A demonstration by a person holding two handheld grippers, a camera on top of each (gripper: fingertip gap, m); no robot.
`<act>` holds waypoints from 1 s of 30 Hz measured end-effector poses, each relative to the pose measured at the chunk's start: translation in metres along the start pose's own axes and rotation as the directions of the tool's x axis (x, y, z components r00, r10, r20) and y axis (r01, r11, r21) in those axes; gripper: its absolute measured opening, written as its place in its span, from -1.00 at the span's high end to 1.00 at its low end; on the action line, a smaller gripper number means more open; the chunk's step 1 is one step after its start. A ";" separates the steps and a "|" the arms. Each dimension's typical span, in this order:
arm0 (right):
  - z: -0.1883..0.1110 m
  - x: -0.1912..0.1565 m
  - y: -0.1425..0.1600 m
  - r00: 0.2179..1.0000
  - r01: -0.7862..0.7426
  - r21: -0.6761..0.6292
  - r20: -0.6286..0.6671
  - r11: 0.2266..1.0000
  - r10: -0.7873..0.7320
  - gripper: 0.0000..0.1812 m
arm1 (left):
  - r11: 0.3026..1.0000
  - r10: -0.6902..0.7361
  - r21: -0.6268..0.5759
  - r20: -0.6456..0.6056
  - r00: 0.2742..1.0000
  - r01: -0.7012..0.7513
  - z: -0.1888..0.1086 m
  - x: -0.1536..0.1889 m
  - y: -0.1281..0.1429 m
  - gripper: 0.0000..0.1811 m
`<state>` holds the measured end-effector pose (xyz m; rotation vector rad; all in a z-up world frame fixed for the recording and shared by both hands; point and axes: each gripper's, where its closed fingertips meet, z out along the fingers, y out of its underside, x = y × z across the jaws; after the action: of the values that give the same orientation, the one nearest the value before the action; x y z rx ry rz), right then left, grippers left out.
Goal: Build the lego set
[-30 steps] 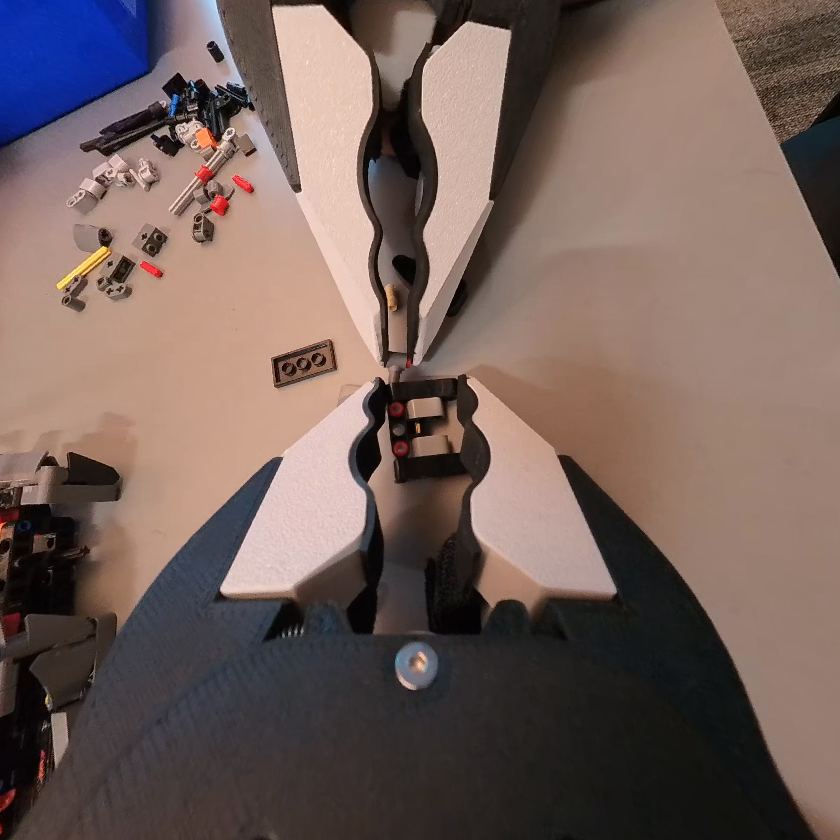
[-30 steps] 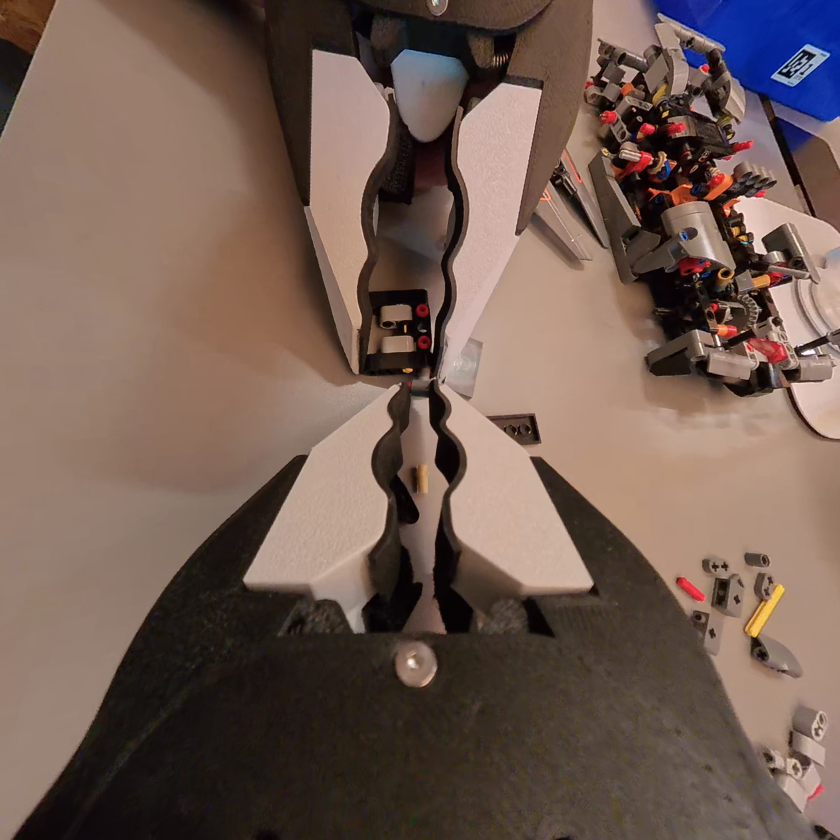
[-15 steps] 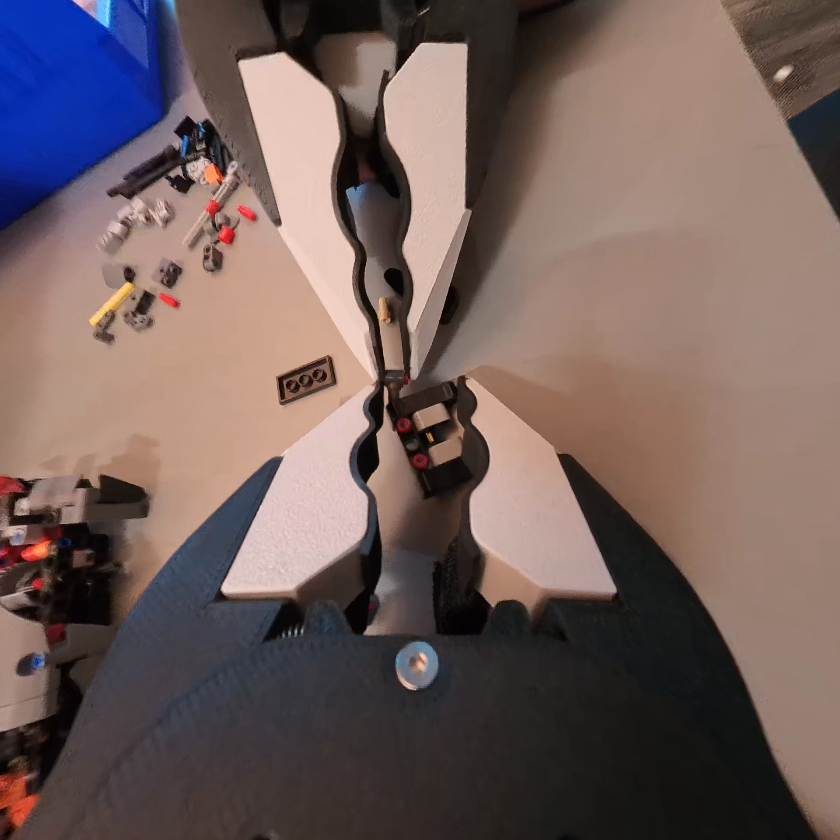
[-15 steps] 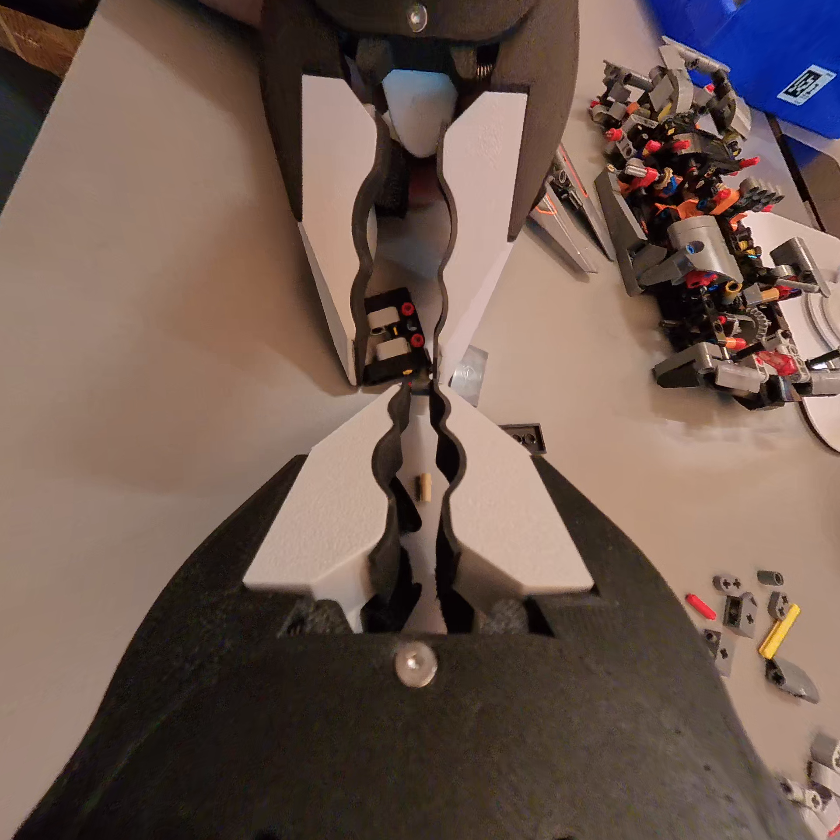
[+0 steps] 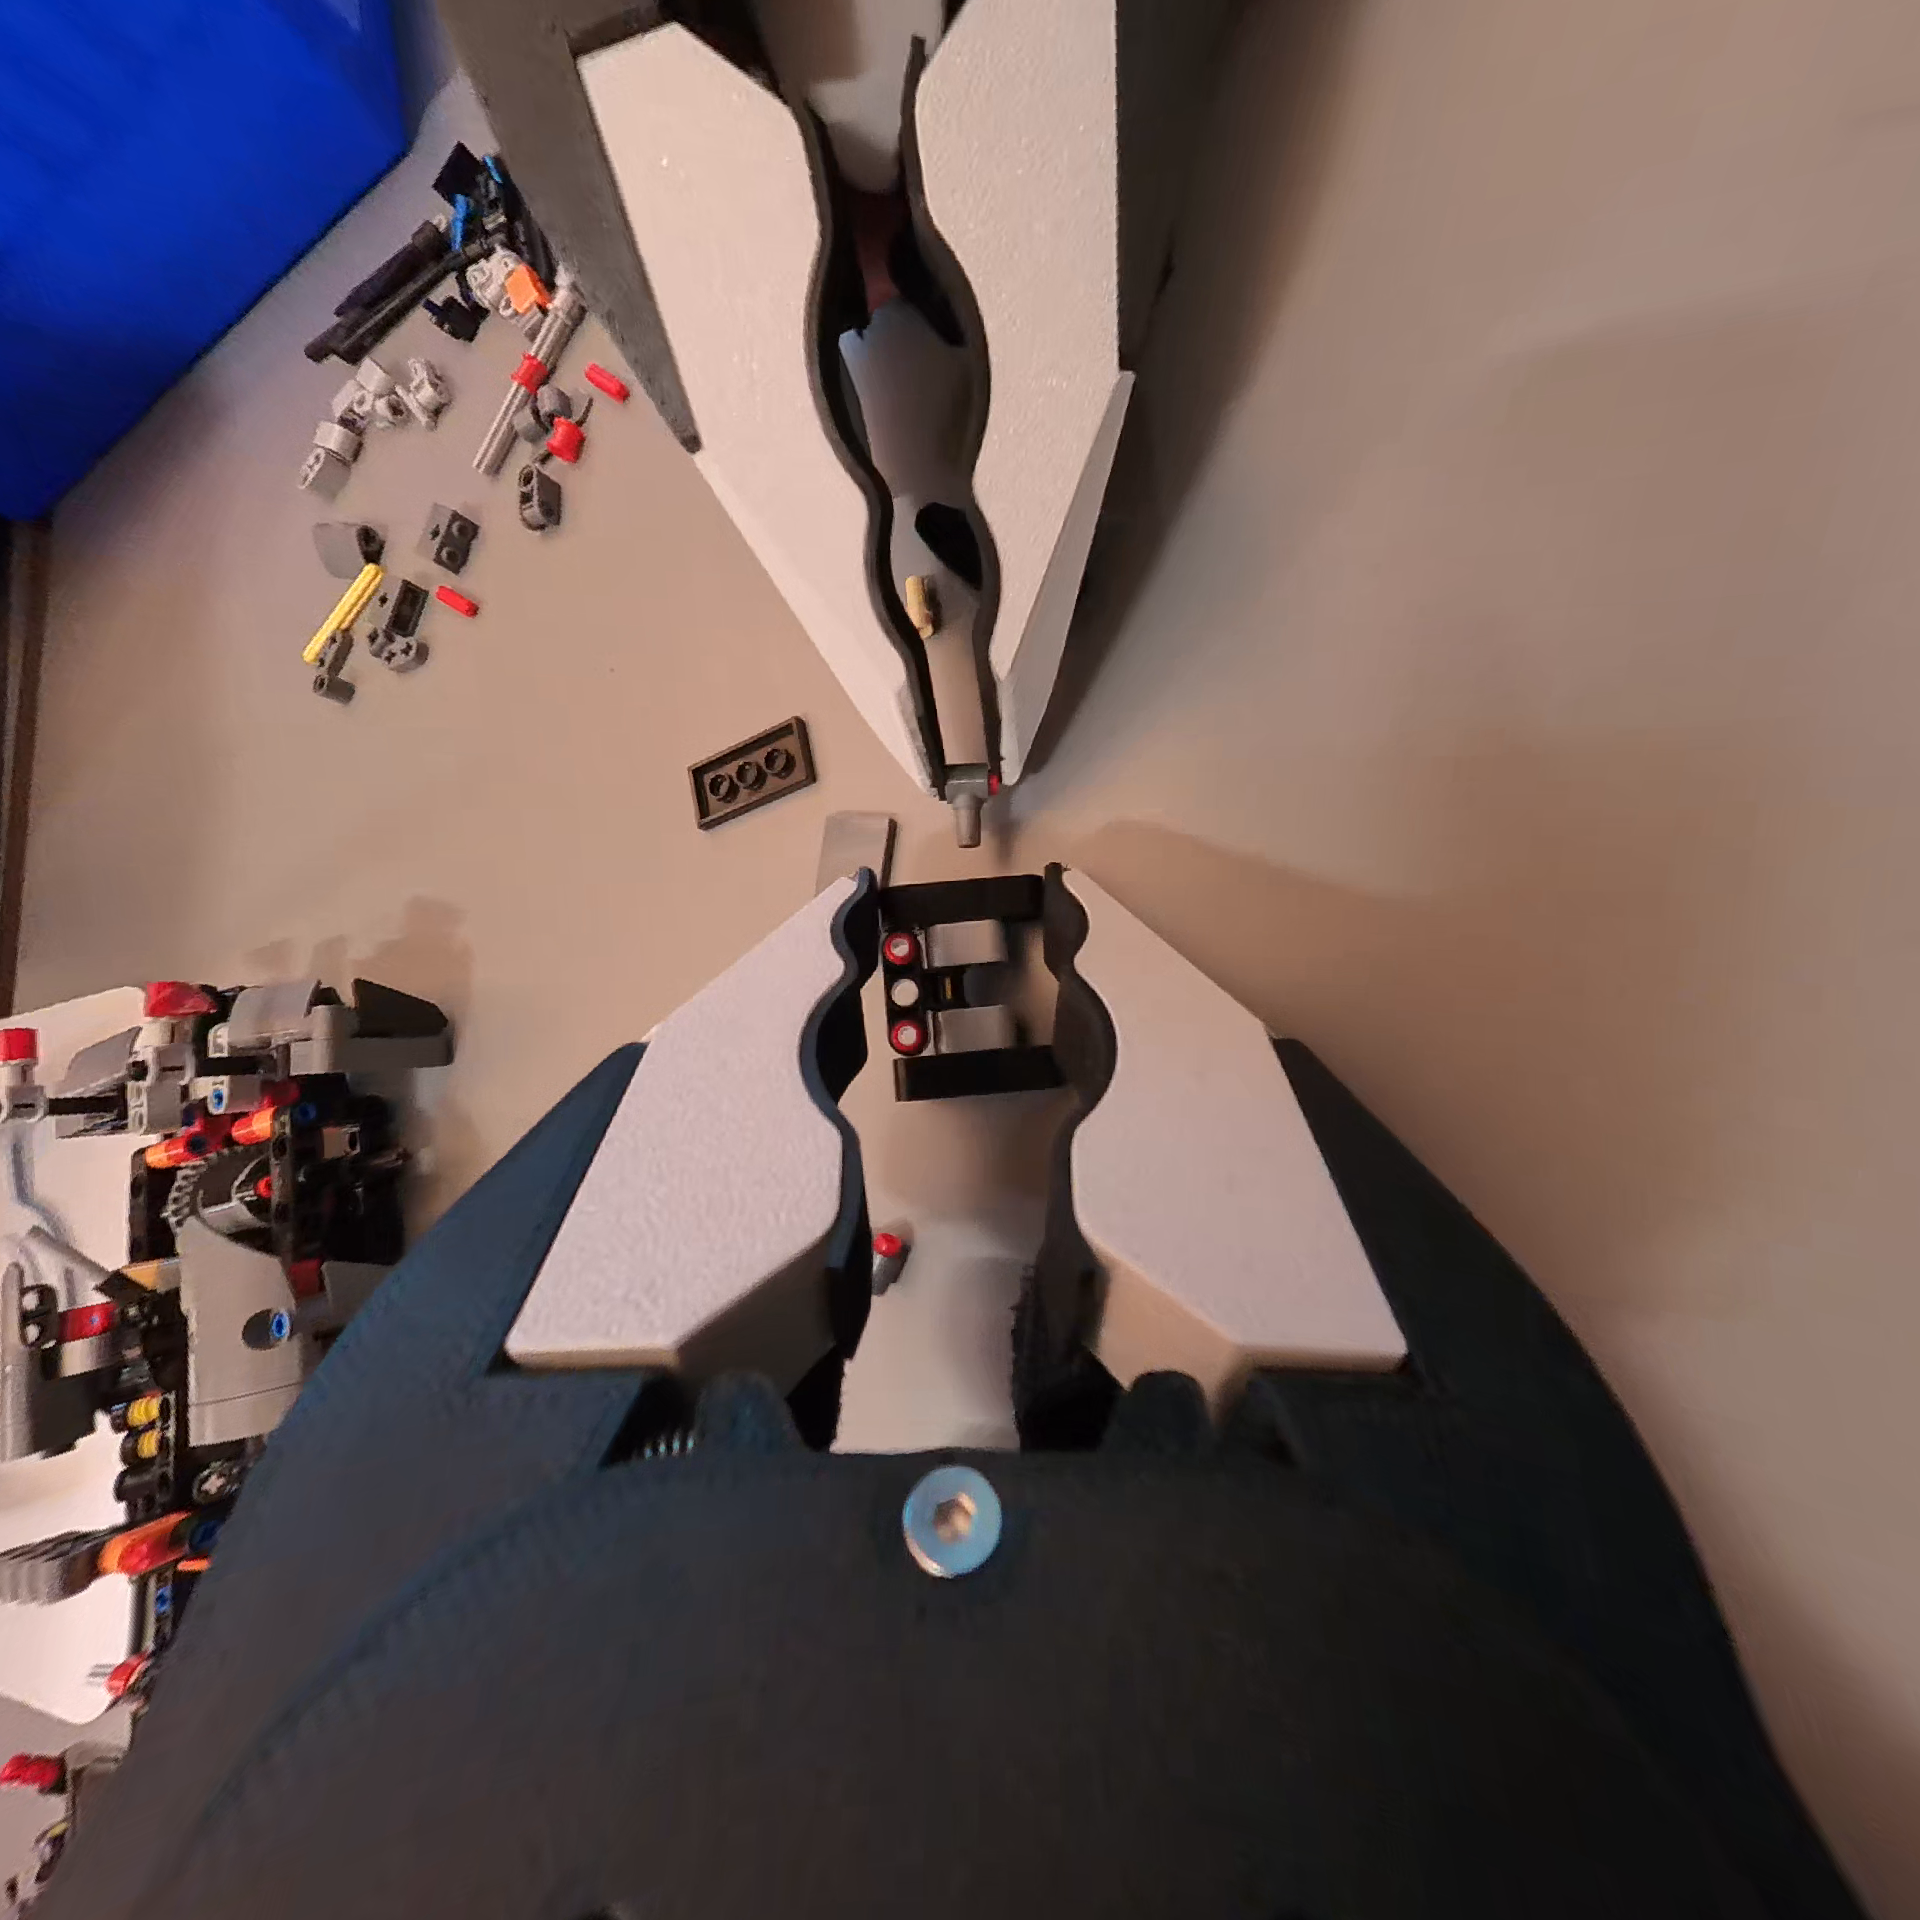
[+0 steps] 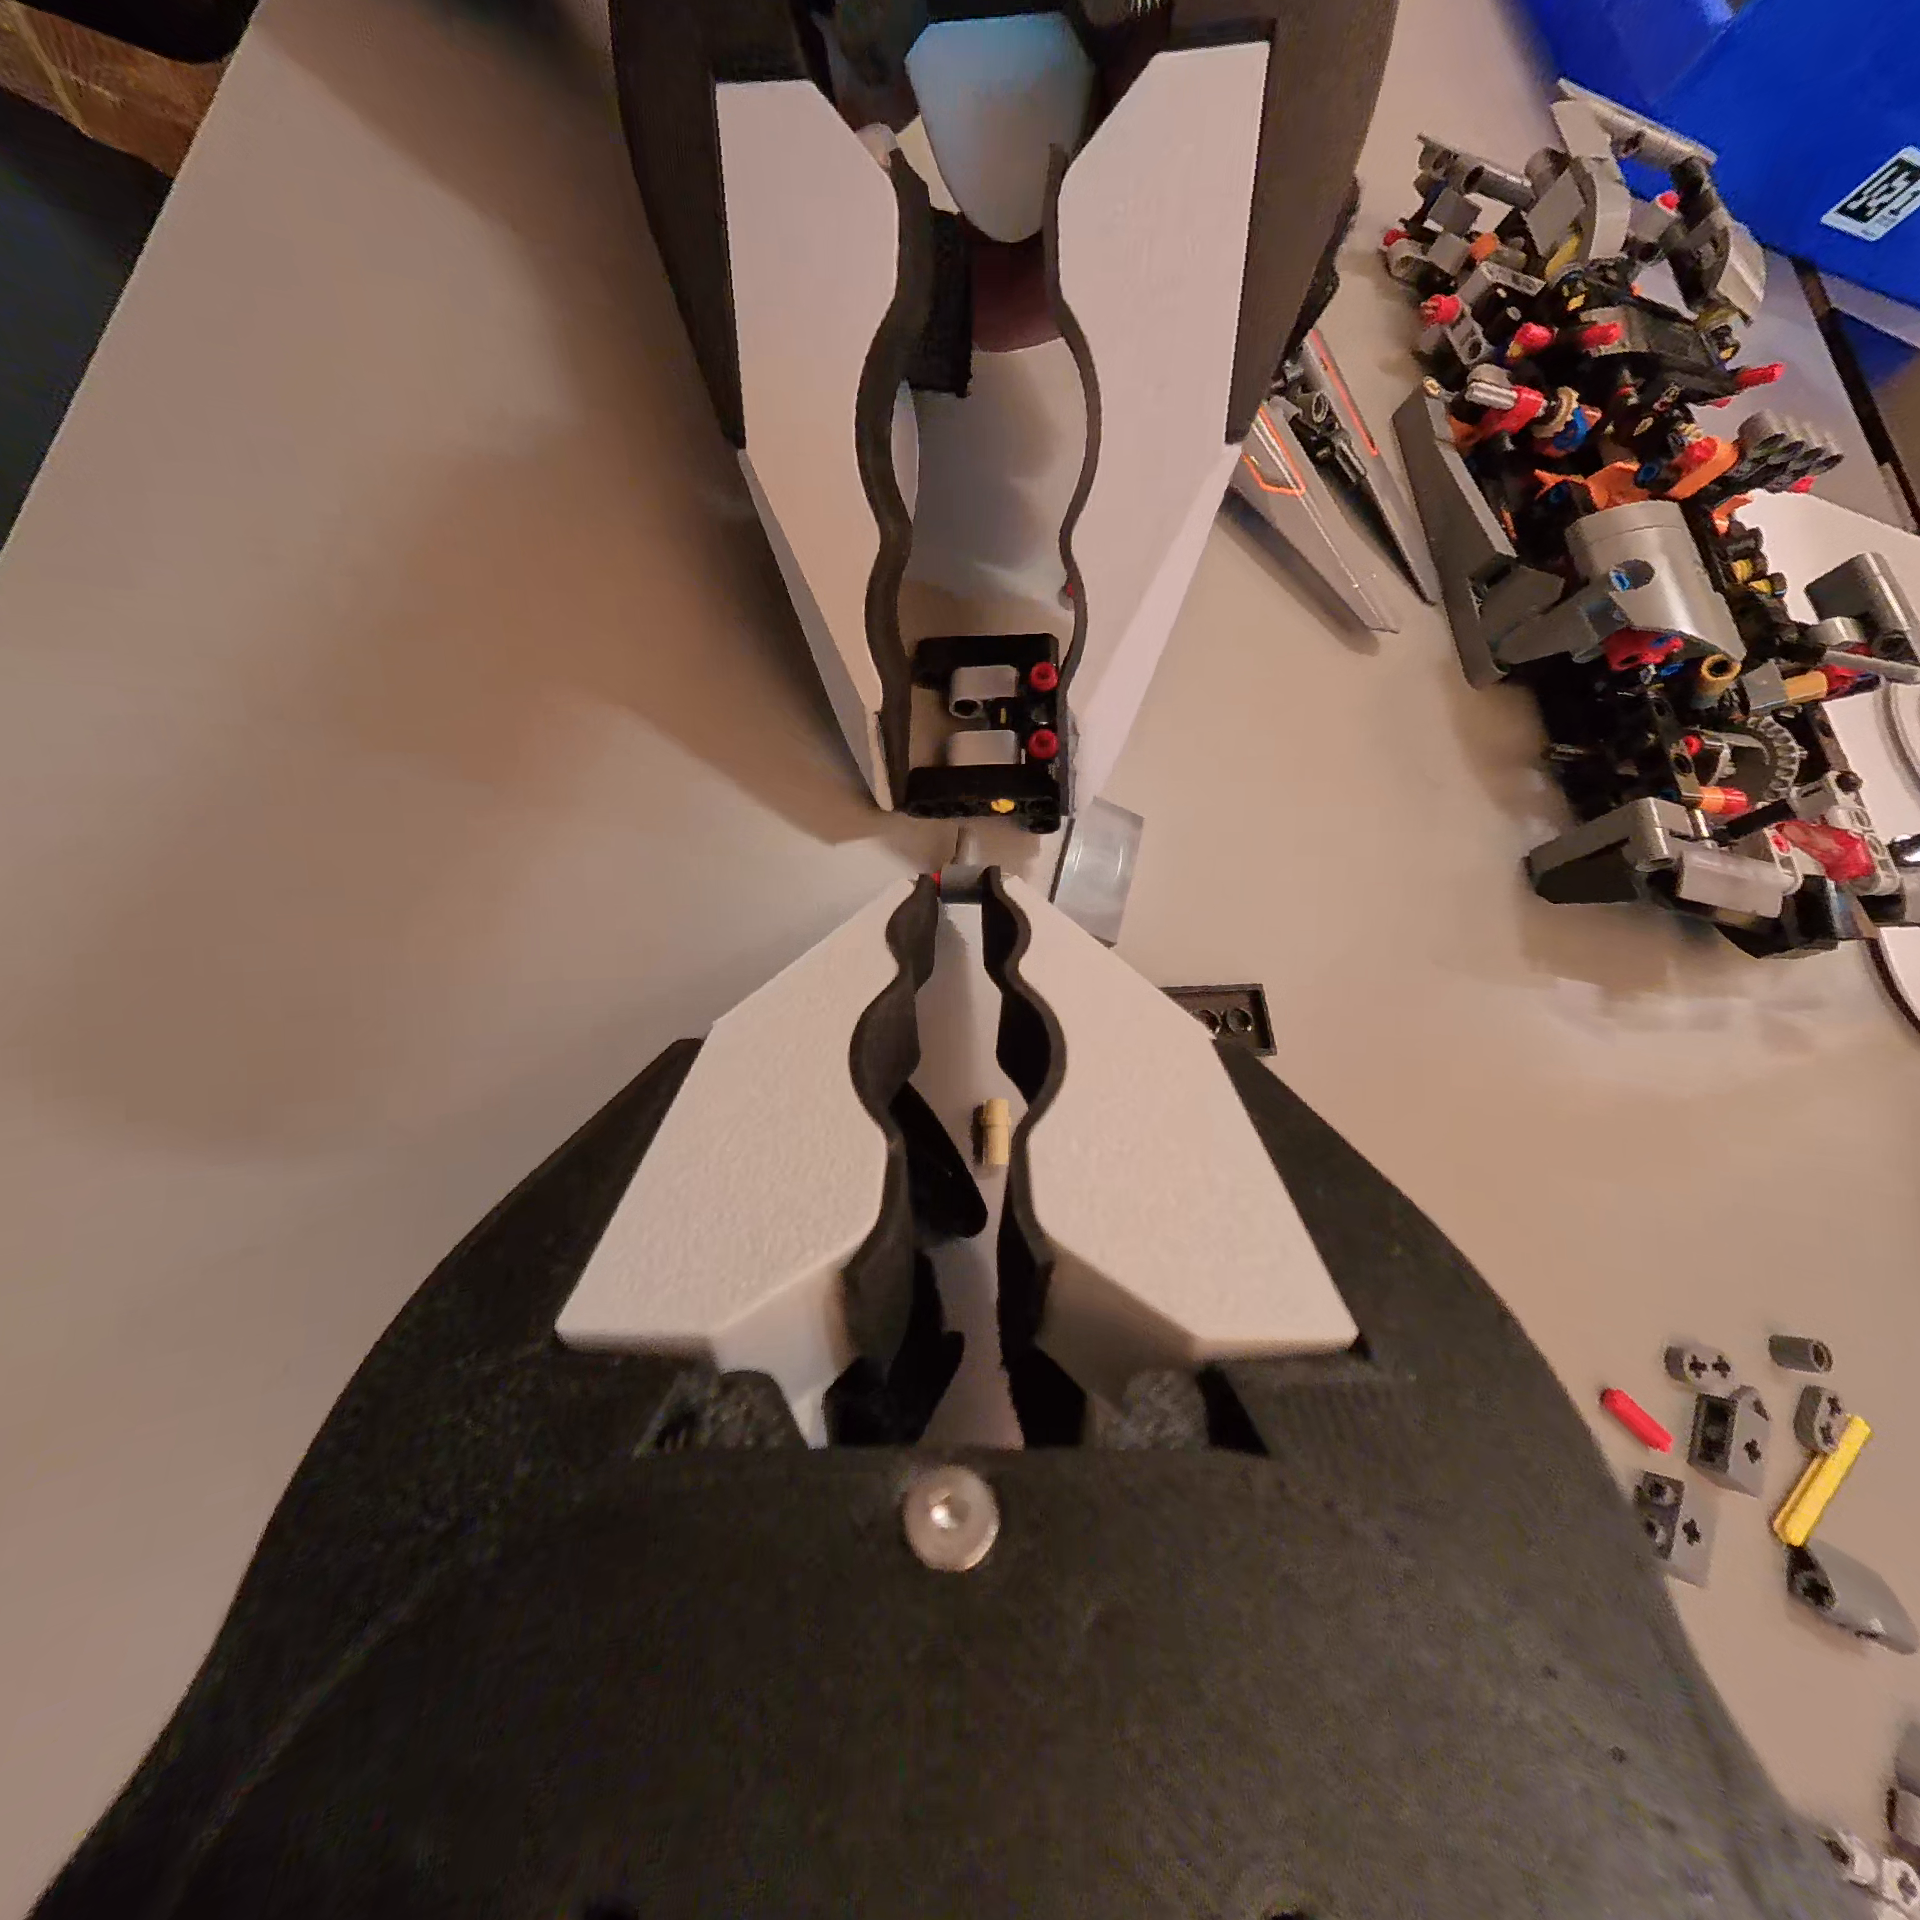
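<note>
Two grippers meet tip to tip over the beige tabletop (image 5: 1507, 623). The left gripper (image 5: 961, 883) has its jaws closed on a small black frame assembly (image 5: 966, 987) with red pins and grey connectors, held between the fingertips. The right gripper (image 6: 956, 883) has its jaws pinched shut on a small grey pin piece (image 5: 968, 805), whose stub points at the frame's near edge, just apart from it. A tan pin (image 6: 992, 1127) lies on the tabletop beneath the right gripper. A dark flat plate (image 5: 750, 771) and a clear piece (image 6: 1096, 857) rest just beside the tips. Loose parts (image 5: 416, 520) are scattered near a blue bin (image 5: 156, 208), and the large partly built model (image 6: 1662, 582) sits well off to the side.
</note>
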<state>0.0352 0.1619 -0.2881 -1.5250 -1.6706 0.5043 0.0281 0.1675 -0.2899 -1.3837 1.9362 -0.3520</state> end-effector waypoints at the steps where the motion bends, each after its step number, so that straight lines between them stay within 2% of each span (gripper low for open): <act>1: 0.000 0.000 0.001 1.000 -0.001 -0.003 0.001 1.000 0.001 0.92 | 1.000 0.001 0.005 0.014 1.000 -0.001 -0.001 -0.002 -0.001 0.67; 6: -0.001 0.001 0.002 1.000 -0.011 -0.006 0.002 1.000 0.011 0.92 | 1.000 -0.007 -0.004 0.042 0.999 0.007 -0.005 -0.009 0.001 0.67; 12: -0.001 0.002 0.002 1.000 -0.018 -0.003 0.005 1.000 0.018 0.92 | 0.999 -0.029 -0.014 0.014 0.999 0.029 -0.004 -0.006 0.004 0.70; 23: -0.001 0.002 0.001 1.000 -0.026 0.001 0.010 1.000 0.026 0.92 | 0.996 -0.085 -0.036 -0.008 0.996 0.084 0.001 -0.006 0.008 0.64; 30: -0.001 0.005 0.000 0.999 -0.047 0.006 -0.001 0.999 0.047 0.92 | 0.996 -0.094 -0.012 -0.040 0.995 0.094 0.002 -0.002 0.004 0.66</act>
<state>0.0366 0.1668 -0.2863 -1.5632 -1.6338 0.5329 0.0269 0.1707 -0.2926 -1.4883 1.9116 -0.4184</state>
